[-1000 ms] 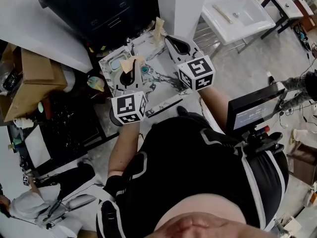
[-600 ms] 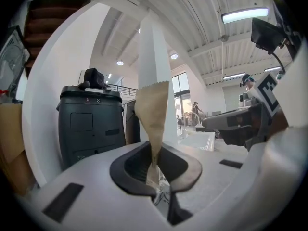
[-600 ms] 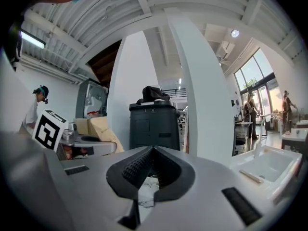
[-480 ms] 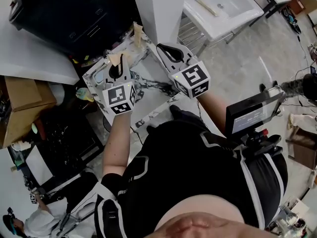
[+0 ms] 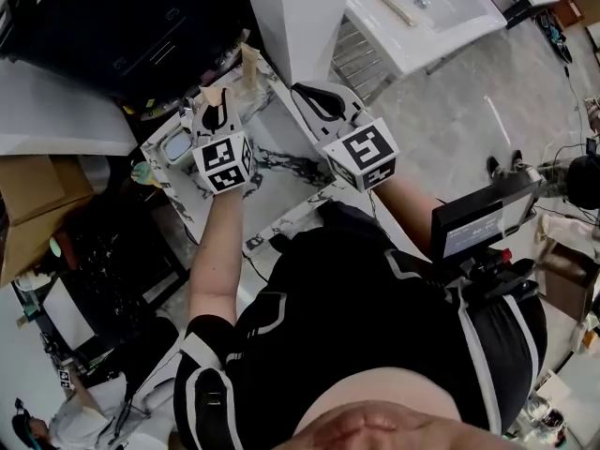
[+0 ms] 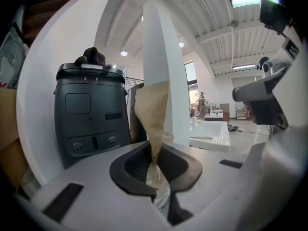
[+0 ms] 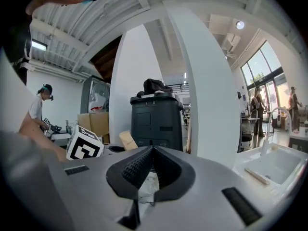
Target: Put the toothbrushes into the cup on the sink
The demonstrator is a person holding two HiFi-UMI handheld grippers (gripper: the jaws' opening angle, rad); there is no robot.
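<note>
Toothbrush (image 6: 153, 114) cloaked in tan paper, bristles unseen, lower end hidden between jaws. Pinched upright by left gripper (image 5: 220, 115), jutting toward 12 o'clock. Right gripper (image 7: 151, 153) clenched empty at 3 o'clock. White pillar (image 5: 291, 17) near at 1 o'clock, black bin (image 6: 91, 109) at 11; marble counter (image 5: 281, 148) beneath, edge at 9.

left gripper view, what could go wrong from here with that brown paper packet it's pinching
1. The left hand-held gripper pinches the brown paper packet only by its narrow bottom end, so the tall top may flop or slip out.
2. In the head view a second paper packet stands close ahead beside the white pillar; a sweep could knock it over.
</note>
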